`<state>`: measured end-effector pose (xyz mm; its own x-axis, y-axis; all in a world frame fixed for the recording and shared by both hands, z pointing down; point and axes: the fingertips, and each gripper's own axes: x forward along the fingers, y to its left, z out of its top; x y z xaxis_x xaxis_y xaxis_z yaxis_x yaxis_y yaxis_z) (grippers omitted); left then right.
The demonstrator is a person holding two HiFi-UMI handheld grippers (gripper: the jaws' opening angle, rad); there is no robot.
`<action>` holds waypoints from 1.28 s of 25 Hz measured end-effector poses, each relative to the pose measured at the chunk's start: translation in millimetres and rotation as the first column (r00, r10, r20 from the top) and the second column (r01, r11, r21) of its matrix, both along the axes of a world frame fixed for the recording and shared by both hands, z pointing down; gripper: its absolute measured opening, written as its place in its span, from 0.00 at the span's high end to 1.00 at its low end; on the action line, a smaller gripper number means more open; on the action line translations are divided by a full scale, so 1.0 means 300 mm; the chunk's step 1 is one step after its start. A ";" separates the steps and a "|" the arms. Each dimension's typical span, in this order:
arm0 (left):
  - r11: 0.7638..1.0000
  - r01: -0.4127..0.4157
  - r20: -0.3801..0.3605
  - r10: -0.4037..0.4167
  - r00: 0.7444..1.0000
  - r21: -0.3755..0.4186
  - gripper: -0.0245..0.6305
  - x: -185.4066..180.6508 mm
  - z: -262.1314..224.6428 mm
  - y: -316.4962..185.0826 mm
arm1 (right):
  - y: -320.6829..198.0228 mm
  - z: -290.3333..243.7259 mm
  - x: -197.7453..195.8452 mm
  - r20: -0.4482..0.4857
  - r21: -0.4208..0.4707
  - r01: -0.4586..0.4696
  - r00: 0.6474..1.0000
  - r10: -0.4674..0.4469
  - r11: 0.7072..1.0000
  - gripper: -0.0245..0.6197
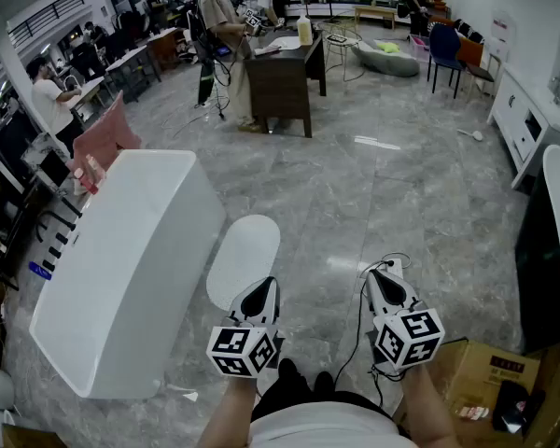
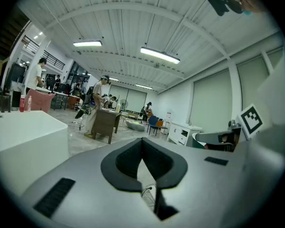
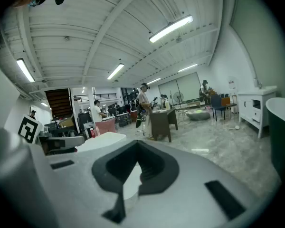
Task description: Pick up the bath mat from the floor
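The bath mat (image 1: 244,259) is a white oval lying flat on the grey marble floor, just right of a white bathtub (image 1: 121,269). My left gripper (image 1: 269,284) hovers over the mat's near end, jaws shut and empty. Off to the mat's right, my right gripper (image 1: 373,276) is held above bare floor, also shut with nothing in it. In the right gripper view a white patch of the mat (image 3: 130,179) shows below the closed jaws (image 3: 138,152). The left gripper view shows its shut jaws (image 2: 142,141) pointing out across the room, with the bathtub (image 2: 23,137) at the left.
A black cable (image 1: 359,325) trails on the floor under the right gripper. A cardboard box (image 1: 485,381) sits at the lower right beside a dark tub (image 1: 551,241). A white cabinet (image 1: 532,129) lines the right wall. Farther off stand a brown desk (image 1: 285,73) and several people.
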<state>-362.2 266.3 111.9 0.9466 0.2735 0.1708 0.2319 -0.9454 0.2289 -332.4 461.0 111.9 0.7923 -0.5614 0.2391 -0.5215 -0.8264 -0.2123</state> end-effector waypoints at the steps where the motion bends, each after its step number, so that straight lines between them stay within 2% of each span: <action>1: 1.000 -0.003 -0.002 0.003 1.000 0.003 0.96 -0.004 0.004 0.008 | 0.004 0.003 -0.004 -0.002 -0.001 0.002 1.000 -0.002 1.000 0.96; 5: 1.000 -0.001 -0.006 0.001 1.000 0.009 0.96 -0.015 0.012 0.021 | 0.012 0.011 -0.012 -0.006 0.002 0.006 1.000 -0.006 1.000 0.96; 11: 1.000 0.018 -0.008 -0.018 1.000 0.016 0.96 -0.002 0.014 0.010 | 0.046 0.019 0.005 0.008 0.047 -0.042 0.999 0.042 0.998 0.96; 16: 0.999 0.046 0.013 -0.046 0.999 0.024 0.96 -0.001 0.033 0.003 | 0.099 0.032 0.019 0.012 0.034 -0.079 0.997 0.079 0.996 0.96; 19: 0.998 0.043 0.016 -0.043 0.999 0.036 0.95 -0.002 0.037 0.005 | 0.125 0.040 0.030 0.017 0.056 -0.087 0.996 0.086 0.995 0.95; 24: 0.998 0.035 0.032 -0.036 0.999 0.049 0.88 0.036 0.029 -0.017 | 0.137 0.064 0.074 0.055 0.041 -0.104 0.993 0.101 0.994 0.91; 28: 0.999 0.036 0.057 -0.037 0.998 0.029 0.82 0.093 0.048 -0.042 | 0.118 0.091 0.115 0.091 0.028 -0.091 0.992 0.088 0.995 0.91; 32: 0.999 0.039 0.059 -0.040 0.997 0.011 0.76 0.186 0.074 -0.070 | 0.101 0.099 0.206 0.079 -0.001 -0.109 0.991 0.109 0.994 0.83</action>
<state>-306.3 245.4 134.1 0.9448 0.2343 0.2292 0.1809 -0.9559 0.2314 -270.6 491.4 141.6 0.8274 -0.4736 0.3018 -0.4098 -0.8766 -0.2521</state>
